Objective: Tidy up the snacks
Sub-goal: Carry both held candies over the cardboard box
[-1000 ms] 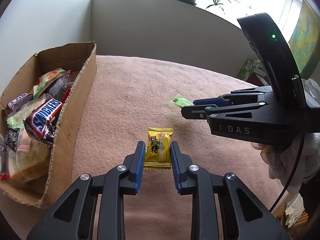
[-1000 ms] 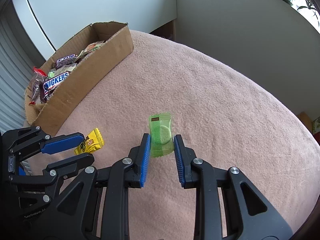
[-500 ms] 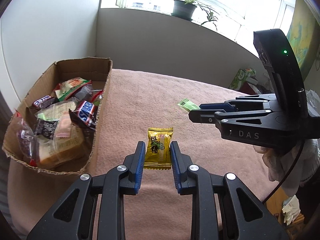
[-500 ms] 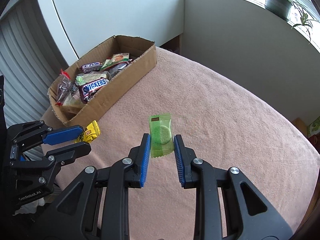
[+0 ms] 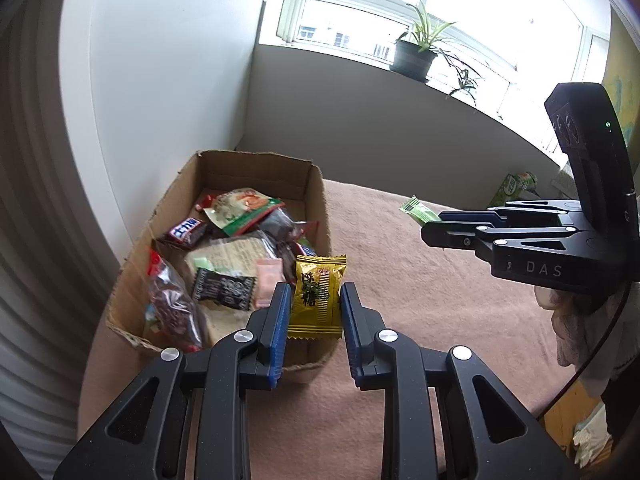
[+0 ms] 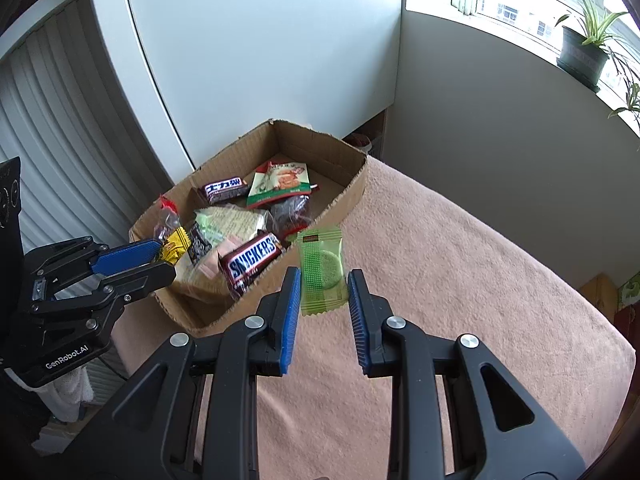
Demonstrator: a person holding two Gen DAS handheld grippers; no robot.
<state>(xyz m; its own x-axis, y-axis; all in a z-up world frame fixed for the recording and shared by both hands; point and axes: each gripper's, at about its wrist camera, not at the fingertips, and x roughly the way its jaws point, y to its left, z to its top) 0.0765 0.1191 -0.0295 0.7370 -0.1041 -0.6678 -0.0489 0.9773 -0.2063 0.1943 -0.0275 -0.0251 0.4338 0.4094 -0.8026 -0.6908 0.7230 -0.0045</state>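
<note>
Snacks were being carried to the cardboard box [image 6: 352, 196]: the left gripper [image 5: 314, 312] clenched a yellow candy [image 5: 318, 298] above its near end, the right gripper [image 6: 323, 300] a green packet [image 6: 323, 268] beside its rim. Next, each had to come over the box and let go.

cardboard box [image 6: 224, 316]: 1 | potted plant [image 5: 412, 58]: 1 | yellow candy [image 5: 318, 296]: 1 | green snack [image 6: 323, 272]: 1

Lighting: daylight from the window [image 5: 420, 20] ahead and to the right of both hand-held grippers, its panes blown out to white; the rest evenly lit, shadows soft. Optics: strong fisheye bending of the wall [image 6: 260, 60] and blinds [image 6: 60, 140], dark vignette at corners. Focus: slight motion blur on the cardboard box [image 5: 316, 208]; gripper bodies sharp.
</note>
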